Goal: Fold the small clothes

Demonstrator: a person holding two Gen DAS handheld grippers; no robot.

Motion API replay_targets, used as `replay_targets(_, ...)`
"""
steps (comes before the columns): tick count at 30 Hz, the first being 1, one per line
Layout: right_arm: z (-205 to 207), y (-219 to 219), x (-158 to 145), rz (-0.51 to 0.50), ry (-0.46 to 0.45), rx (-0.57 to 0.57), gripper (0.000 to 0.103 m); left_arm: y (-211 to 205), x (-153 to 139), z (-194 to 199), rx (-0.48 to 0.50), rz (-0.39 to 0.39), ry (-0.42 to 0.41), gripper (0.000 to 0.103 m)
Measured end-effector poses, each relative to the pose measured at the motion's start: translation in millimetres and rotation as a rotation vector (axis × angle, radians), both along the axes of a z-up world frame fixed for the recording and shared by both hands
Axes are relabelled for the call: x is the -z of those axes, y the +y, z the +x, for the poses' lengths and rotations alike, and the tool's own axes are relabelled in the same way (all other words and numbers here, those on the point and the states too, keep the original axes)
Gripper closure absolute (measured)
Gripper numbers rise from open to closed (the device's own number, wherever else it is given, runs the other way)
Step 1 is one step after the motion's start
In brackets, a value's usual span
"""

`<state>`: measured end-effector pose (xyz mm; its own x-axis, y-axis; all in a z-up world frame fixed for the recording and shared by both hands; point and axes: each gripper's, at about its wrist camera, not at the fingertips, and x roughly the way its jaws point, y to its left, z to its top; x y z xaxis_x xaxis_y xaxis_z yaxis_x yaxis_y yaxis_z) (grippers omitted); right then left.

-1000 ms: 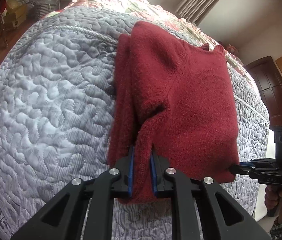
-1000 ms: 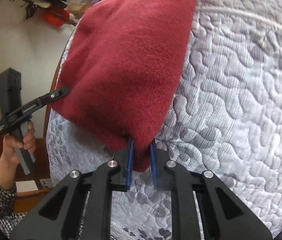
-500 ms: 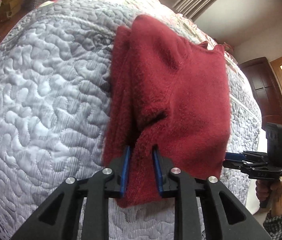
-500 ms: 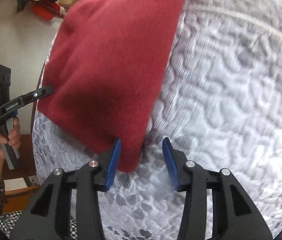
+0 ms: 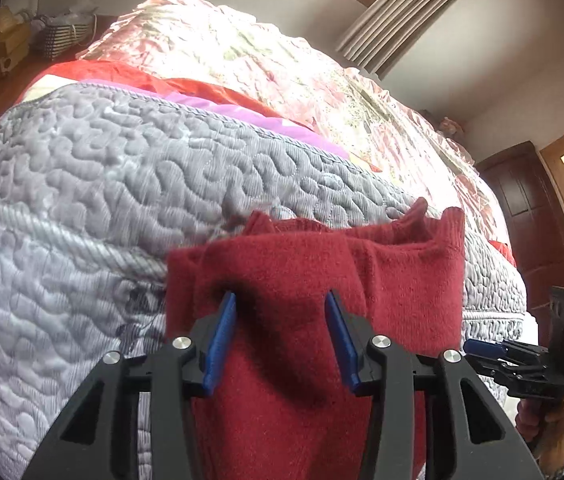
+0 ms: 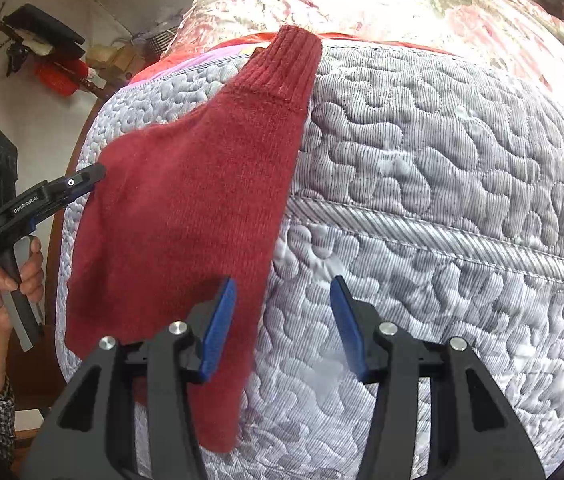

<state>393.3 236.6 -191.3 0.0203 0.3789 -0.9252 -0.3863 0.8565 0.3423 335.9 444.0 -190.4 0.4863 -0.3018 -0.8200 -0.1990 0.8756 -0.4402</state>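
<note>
A dark red knit sweater lies folded on the grey quilted bedcover. My left gripper stands open just above its near part, blue pads apart with only loose cloth below them. In the right wrist view the sweater stretches away, its ribbed cuff at the far end. My right gripper is open at the sweater's right edge, its left pad over the cloth and its right pad over bare quilt. Each view shows the other gripper beside the sweater: right gripper, left gripper.
A shiny floral bedspread covers the far half of the bed. A dark wooden door and curtains stand at the right. A basket and boxes sit at far left. A hand holds the left gripper's handle.
Both grippers have opened and let go of the sweater's near edge. The sweater now lies flat on the quilt, and both cameras have tilted up toward the far side of the bed.
</note>
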Motion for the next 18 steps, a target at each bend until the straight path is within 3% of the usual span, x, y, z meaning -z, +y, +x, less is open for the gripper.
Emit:
replay_targets(1, 2, 0, 4, -0.003, 0.007, 0.006, 0.054, 0, 1, 2, 0.001, 0.006, -0.003, 0.073)
replay_targets(2, 3, 3, 7, -0.003, 0.012, 0.008, 0.054, -1, 1, 2, 0.006, 0.008, -0.011, 0.088)
replay_targets(4, 0, 10, 10, 0.001, 0.013, 0.01, 0.054, 1, -7, -4, 0.01, -0.004, -0.045, 0.095)
replay_targets(8, -2, 21, 14, 0.024, 0.011, 0.014, 0.054, 8, -18, -27, -0.003, 0.091, -0.074, 0.096)
replay_targets(11, 0, 24, 12, 0.049, 0.006, 0.008, 0.054, 28, -7, -39, -0.071, 0.116, -0.056, 0.099)
replay_targets(14, 3, 33, 15, 0.027, -0.007, -0.002, 0.054, 26, 5, -38, -0.056, 0.095, -0.04, 0.098)
replay_targets(18, 5, 39, 16, 0.032, 0.007, 0.01, 0.053, 18, -2, -31, -0.046, 0.092, -0.044, 0.086)
